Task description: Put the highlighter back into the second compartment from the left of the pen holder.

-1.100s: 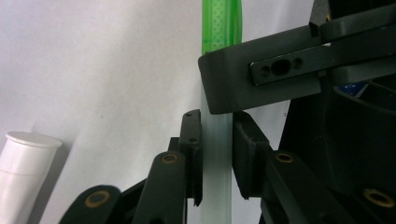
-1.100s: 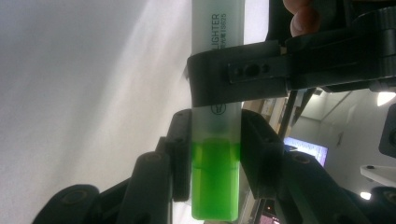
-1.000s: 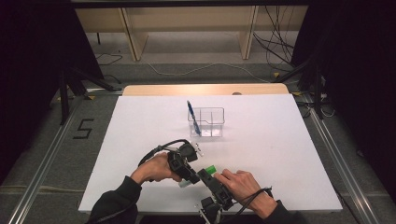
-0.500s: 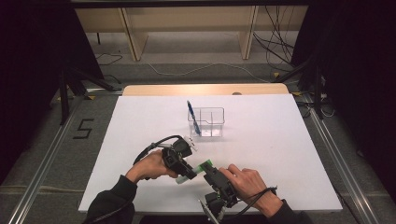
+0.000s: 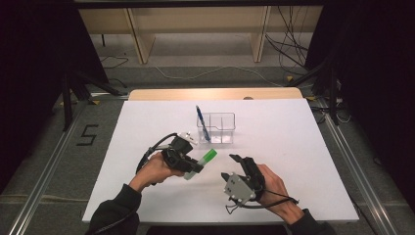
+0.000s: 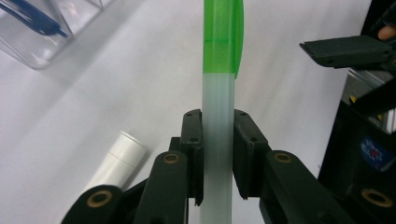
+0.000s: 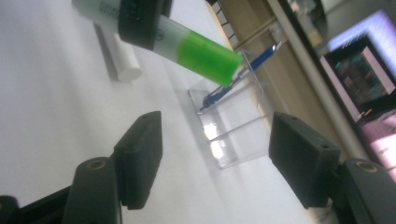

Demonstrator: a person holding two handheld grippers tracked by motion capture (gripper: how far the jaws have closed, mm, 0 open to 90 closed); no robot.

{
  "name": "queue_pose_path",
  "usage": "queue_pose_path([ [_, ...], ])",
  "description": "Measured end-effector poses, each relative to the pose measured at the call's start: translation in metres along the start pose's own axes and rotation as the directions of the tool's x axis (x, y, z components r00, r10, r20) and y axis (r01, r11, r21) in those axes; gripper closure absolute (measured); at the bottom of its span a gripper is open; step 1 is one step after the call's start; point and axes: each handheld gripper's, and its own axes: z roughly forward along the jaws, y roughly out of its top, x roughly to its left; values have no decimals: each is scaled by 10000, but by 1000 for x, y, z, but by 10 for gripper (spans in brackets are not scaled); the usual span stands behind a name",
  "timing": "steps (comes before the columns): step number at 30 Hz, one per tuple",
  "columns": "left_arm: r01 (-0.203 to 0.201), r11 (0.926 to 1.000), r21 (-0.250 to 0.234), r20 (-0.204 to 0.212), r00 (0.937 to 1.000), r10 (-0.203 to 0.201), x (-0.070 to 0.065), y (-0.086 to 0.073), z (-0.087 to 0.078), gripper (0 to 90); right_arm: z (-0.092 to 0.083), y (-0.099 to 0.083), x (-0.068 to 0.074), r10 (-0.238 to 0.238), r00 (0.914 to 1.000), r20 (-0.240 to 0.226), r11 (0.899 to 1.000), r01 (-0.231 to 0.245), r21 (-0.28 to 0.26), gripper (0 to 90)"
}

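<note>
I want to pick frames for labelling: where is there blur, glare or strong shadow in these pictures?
High view: evenly lit, sharp, dark surroundings. Left gripper view: the green-capped marker and the blue pen look soft, and the white cylinder is blurred. Right gripper view: tilted, with glare on the clear holder and a blurred, bright background.

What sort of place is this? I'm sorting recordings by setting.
Probably a lab recording station, not a home: a white tabletop framed by metal floor rails, black curtains at both sides, and loose cables on the floor behind.
</note>
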Motion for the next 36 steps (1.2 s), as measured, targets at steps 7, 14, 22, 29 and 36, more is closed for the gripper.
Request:
queue_pose_path([
  [7,580,9837,-1703,-727,9948,-712,4,1,-4,763,1,-13,-24,3202,9405,-1142,9466,-3224,-12,315],
  [14,936,9426,-3204,-1153,9839,-1369,6,1,-8,763,-2,-26,-39,5763,7812,-2401,8069,-5905,155,290],
  [22,1080,9104,-3995,-1277,9768,-1720,10,9,-6,763,-4,-35,-41,6468,7126,-2717,7477,-6627,418,277],
  [29,1127,8845,-4528,-1546,9670,-2023,17,27,-6,763,-13,-39,-40,6553,7054,-2702,7388,-6730,349,275],
  [36,1023,8693,-4837,-1718,9627,-2089,20,46,-5,762,-18,-48,-41,6921,6660,-2782,7016,-7113,426,248],
])
